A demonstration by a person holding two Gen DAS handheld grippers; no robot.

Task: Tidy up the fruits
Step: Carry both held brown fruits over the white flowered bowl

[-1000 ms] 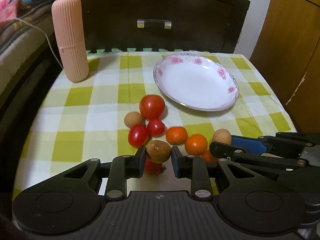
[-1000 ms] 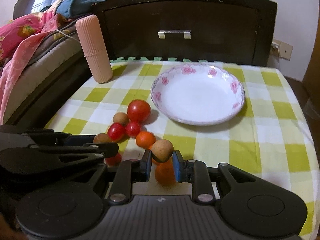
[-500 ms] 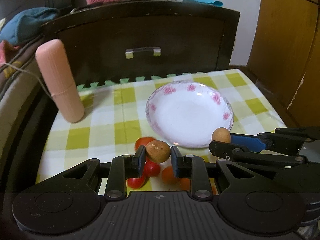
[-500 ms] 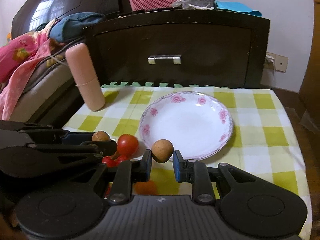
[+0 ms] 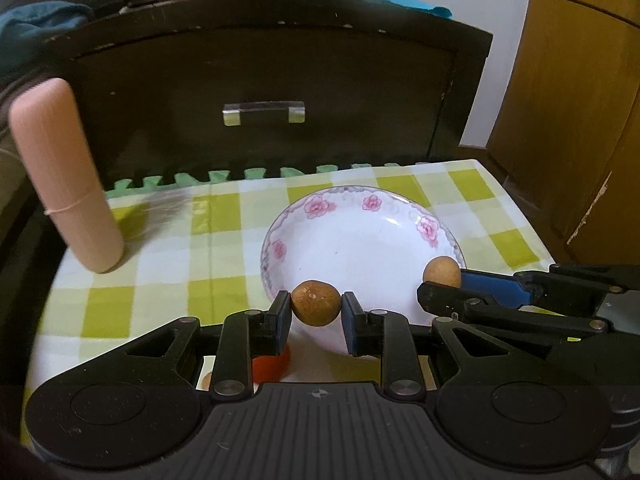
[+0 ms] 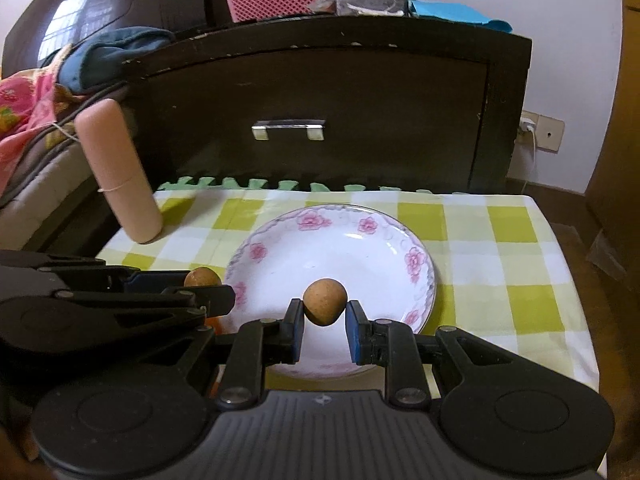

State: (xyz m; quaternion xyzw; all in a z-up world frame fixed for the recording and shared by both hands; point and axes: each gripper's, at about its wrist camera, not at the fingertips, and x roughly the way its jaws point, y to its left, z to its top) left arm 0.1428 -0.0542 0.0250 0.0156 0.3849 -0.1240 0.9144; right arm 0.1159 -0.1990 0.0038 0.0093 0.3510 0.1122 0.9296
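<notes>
A round brown fruit (image 5: pixel 315 307) is pinched between the pads of my left gripper (image 5: pixel 315 314), which hangs over the near rim of the white flowered plate (image 5: pixel 360 236). My right gripper (image 6: pixel 323 318) is shut on a second brown fruit (image 6: pixel 324 301) above the plate's (image 6: pixel 420 256) near half. Each view shows the other gripper beside it, with its fruit: the right gripper (image 5: pixel 440 286) holding one (image 5: pixel 441 273), the left gripper (image 6: pixel 208 286) holding one (image 6: pixel 202 277). A red tomato (image 5: pixel 272 365) peeks out under my left fingers. The other fruits are hidden below the grippers.
A tall pink ribbed cylinder (image 5: pixel 66 176) stands at the far left of the yellow-checked tablecloth (image 5: pixel 168 264). A dark cabinet with a metal handle (image 5: pixel 264 112) closes the far side. The table edge drops off on the right (image 6: pixel 576 280), near a wooden door.
Both grippers rose and moved forward with their brown fruits, from above the fruit pile to over the plate. The pile slid out of view beneath them.
</notes>
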